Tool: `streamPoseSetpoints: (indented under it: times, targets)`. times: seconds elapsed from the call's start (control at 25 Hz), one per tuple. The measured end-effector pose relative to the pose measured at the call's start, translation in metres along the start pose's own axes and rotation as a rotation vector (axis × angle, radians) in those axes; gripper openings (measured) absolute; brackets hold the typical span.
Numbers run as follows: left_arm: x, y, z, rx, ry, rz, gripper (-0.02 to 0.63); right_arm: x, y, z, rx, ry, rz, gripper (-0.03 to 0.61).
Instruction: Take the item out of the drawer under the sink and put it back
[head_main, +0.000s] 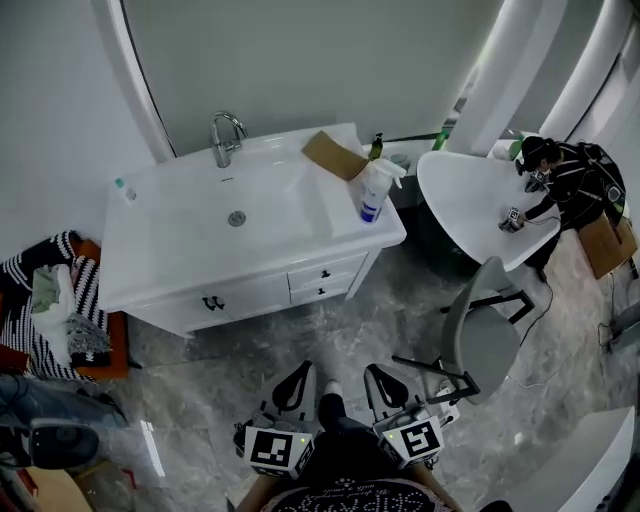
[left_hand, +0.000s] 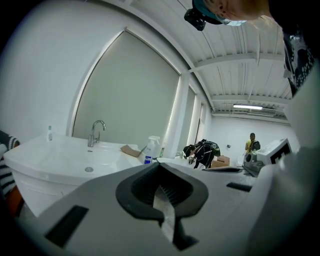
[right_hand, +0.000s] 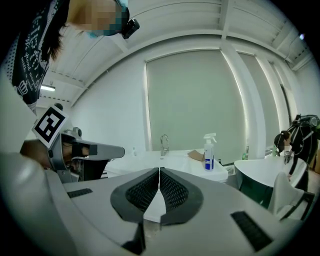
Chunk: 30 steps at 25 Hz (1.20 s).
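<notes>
Item itself out of sight, shut away behind the two closed drawers (head_main: 330, 270) at the right end of the white cabinet under the sink (head_main: 200, 225). Above, on the bench top: faucet (head_main: 225, 138) at the back, spray bottle (head_main: 373, 192) upright near the right corner, cardboard piece (head_main: 333, 155) just behind it. Left of the cabinet, striped cloth (head_main: 40, 300) heaped on the floor. To the right, a grey chair (head_main: 480, 340) before a round white bench (head_main: 465, 200), with a person (head_main: 565, 180) bent over it. Well apart from the drawers, left hand-held gripper (head_main: 296, 380) and right hand-held gripper (head_main: 382, 382) side by side over the marble floor, both closed on nothing.
</notes>
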<state>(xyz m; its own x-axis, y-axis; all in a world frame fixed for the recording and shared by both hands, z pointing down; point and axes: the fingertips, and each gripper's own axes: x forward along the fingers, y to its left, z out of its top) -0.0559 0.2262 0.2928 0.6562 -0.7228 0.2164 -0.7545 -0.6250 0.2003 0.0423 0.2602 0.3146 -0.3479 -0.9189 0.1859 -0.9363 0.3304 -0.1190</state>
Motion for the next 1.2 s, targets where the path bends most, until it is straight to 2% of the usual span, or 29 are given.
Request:
streamPoseSetpoints:
  times: [0.16,0.28,0.48,0.6,0.96,1.2]
  targets:
    - [0.026,-0.004,0.001,-0.003,-0.002,0.03,0.0,0.009,-0.031,0.004,0.023,0.012,0.005,0.02]
    - [0.036,-0.005,-0.001,0.002,0.008,0.046,0.0,0.013,-0.046,-0.007,0.043,0.028,0.006,0.02]
    - [0.049,0.009,-0.003,-0.02,0.017,0.085,0.0,0.032,-0.055,-0.007,0.024,0.027,0.044,0.02]
    - [0.062,0.018,-0.001,-0.027,0.023,0.09,0.0,0.046,-0.061,-0.009,0.032,0.06,0.044,0.02]
    - [0.101,0.075,0.027,-0.032,0.037,0.108,0.0,0.117,-0.074,0.018,0.031,0.076,0.052,0.02]
    - [0.12,0.101,0.039,-0.025,0.039,0.095,0.0,0.146,-0.08,0.023,0.043,0.072,0.026,0.02]
